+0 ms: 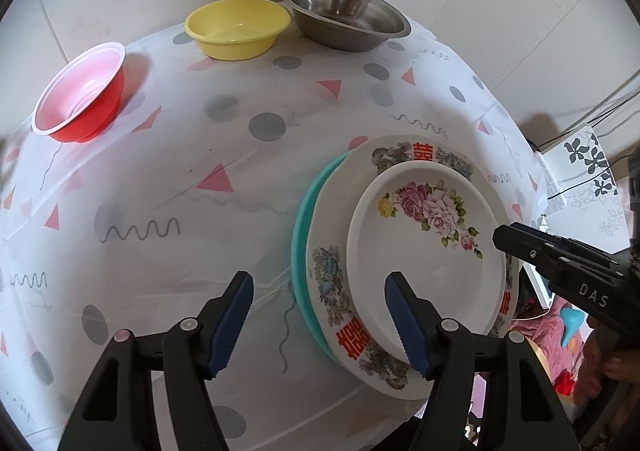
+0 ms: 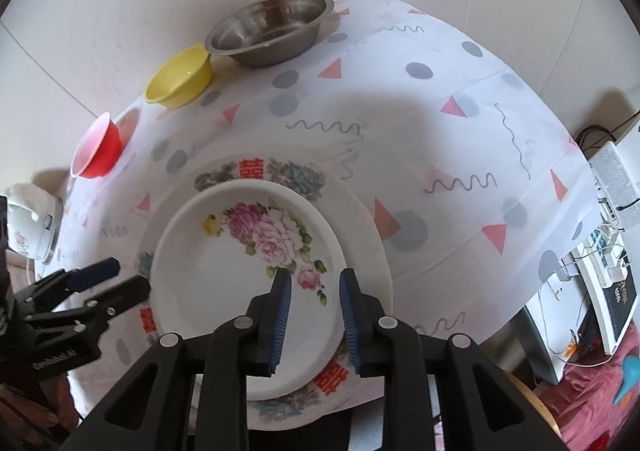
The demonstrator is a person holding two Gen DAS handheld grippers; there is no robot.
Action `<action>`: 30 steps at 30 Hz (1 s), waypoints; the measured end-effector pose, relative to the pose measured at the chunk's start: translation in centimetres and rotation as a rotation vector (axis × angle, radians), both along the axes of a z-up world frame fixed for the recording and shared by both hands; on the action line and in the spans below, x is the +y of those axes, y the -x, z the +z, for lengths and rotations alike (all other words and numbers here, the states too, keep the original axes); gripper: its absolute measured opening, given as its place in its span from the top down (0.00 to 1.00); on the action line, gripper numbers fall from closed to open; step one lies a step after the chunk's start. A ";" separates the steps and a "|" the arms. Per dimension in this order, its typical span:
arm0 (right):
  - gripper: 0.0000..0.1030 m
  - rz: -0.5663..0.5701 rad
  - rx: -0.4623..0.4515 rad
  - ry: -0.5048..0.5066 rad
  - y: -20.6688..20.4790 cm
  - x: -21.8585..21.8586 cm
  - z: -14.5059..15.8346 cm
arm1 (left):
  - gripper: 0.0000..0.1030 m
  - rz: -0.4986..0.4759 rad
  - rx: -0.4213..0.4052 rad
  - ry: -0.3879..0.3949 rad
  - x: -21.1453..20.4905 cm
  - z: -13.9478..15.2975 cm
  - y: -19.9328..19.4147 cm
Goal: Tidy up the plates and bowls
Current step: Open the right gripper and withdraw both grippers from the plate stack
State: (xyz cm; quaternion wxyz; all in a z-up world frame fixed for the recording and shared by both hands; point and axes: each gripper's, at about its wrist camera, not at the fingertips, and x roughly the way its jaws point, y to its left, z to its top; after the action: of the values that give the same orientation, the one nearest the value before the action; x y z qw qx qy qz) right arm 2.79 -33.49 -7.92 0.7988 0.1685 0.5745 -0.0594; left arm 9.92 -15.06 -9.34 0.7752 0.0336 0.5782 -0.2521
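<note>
A stack of plates sits at the table's near right edge: a white rose-pattern plate [image 1: 428, 251] on a larger white plate with red characters [image 1: 352, 335], on a teal plate [image 1: 300, 235]. The rose plate [image 2: 240, 271] also shows in the right wrist view on the larger plate [image 2: 360, 219]. My left gripper [image 1: 320, 327] is open, low over the stack's left edge. My right gripper [image 2: 314, 315] is open over the rose plate's right rim, not gripping it; it also shows in the left wrist view [image 1: 520, 243]. A red bowl [image 1: 84, 91], yellow bowl [image 1: 238, 29] and steel bowl [image 1: 348, 15] line the far edge.
The table carries a white cloth [image 1: 240, 179] with grey dots and pink triangles. A white teapot-like item [image 2: 30, 219] sits at the left in the right wrist view. Boxes and cables [image 2: 612, 251] lie off the table's right side.
</note>
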 end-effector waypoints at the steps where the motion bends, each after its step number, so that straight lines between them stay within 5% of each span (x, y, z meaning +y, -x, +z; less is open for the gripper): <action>1: 0.72 0.003 -0.003 -0.003 -0.1 0.2 0.1 | 0.33 0.002 0.000 0.000 0.0 0.0 0.0; 30: 0.72 0.005 -0.052 -0.044 -2.3 -0.1 1.1 | 0.19 0.089 0.002 -0.035 1.2 0.4 -1.6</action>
State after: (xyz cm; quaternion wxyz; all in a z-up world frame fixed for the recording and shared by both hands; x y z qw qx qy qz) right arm 5.09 -33.57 -6.86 0.8098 0.1863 0.5549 -0.0403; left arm 11.51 -13.82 -8.91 0.7845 0.0211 0.5841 -0.2072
